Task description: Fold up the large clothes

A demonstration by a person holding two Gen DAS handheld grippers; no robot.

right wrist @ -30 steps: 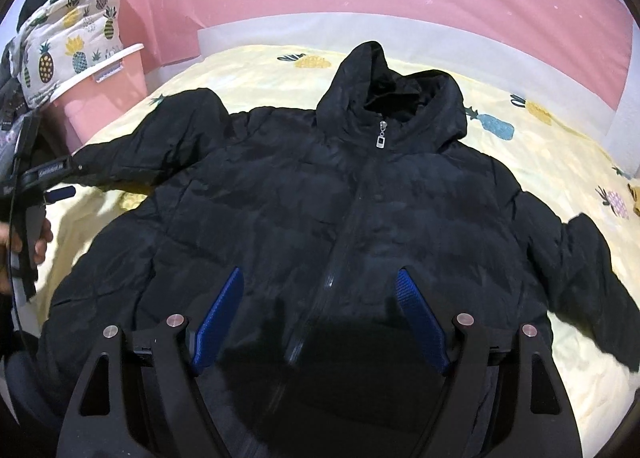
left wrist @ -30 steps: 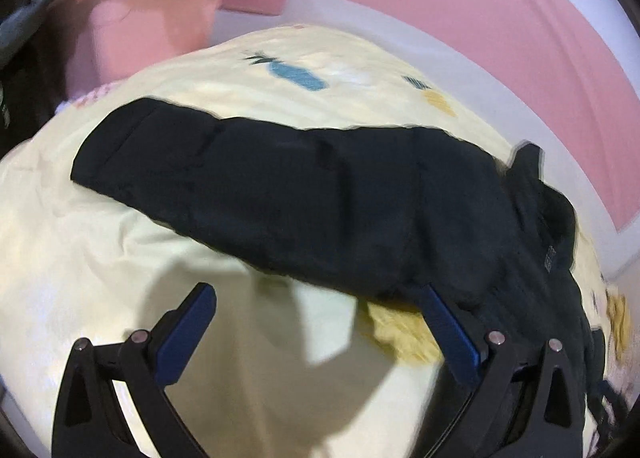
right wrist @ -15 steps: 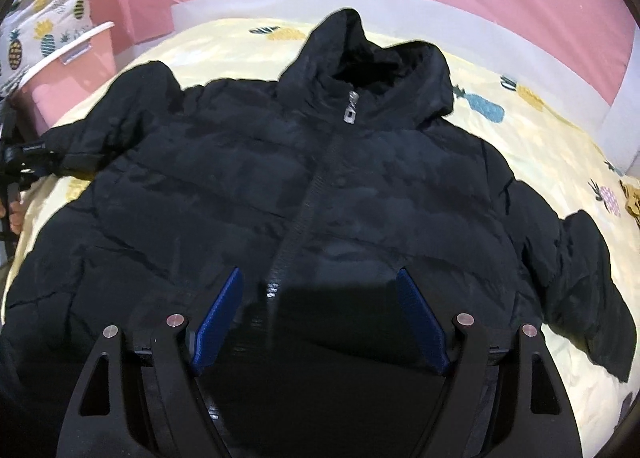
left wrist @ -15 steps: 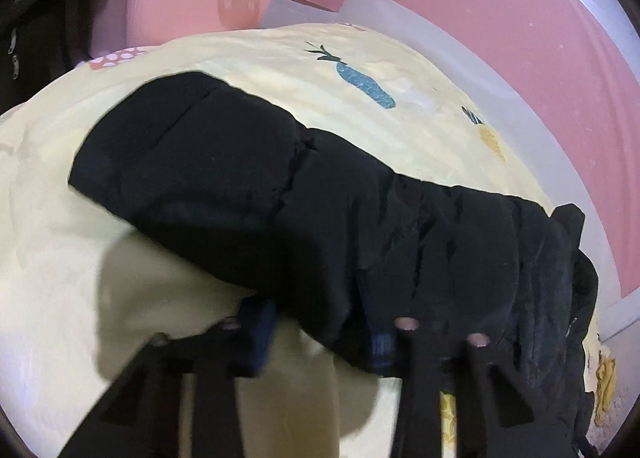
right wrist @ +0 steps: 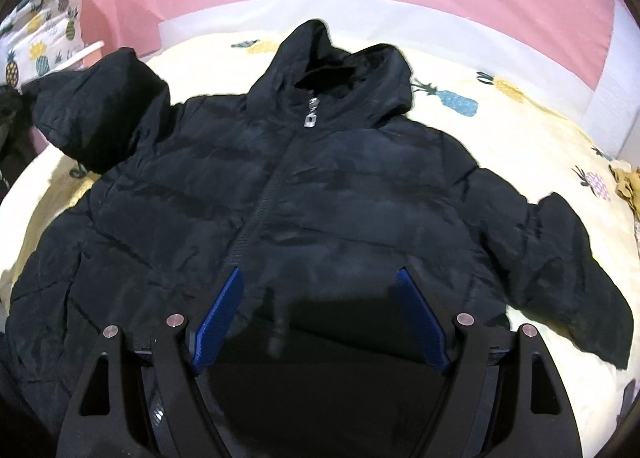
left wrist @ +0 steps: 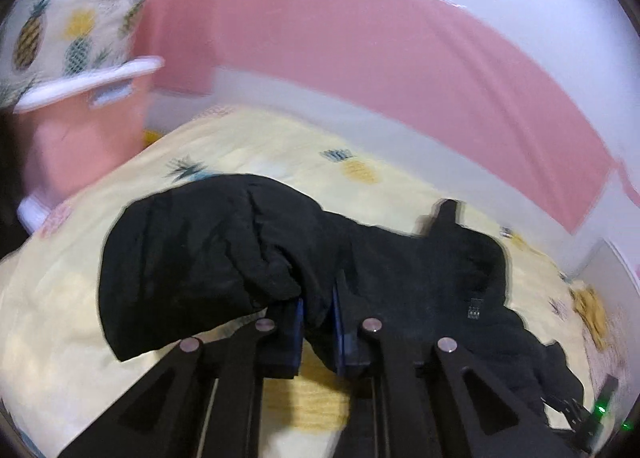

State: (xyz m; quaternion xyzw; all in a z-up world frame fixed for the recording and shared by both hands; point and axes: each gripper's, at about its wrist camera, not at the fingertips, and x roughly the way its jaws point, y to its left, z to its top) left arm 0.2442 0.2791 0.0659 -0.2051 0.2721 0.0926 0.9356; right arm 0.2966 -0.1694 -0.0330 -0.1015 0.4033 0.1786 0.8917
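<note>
1. A black hooded jacket point(right wrist: 320, 193) lies face up, zipped, on the bed point(right wrist: 540, 137); its yellow sheet has pineapple prints.
2. The left gripper point(left wrist: 317, 312) is closing its fingers; they pinch a fold of the jacket's sleeve point(left wrist: 200, 258), bunched and raised.
3. The right gripper point(right wrist: 320, 318) hovers over the jacket's lower front; fingers wide, holding nothing.

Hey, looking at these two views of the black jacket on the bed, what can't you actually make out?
- Left wrist view: the sleeve fabric between the left tongs hides the pads' contact.
- Right wrist view: the jacket hem lies behind the open right tongs and the bottom edge.
- Left wrist view: motion blur smears the pink bin.
</note>
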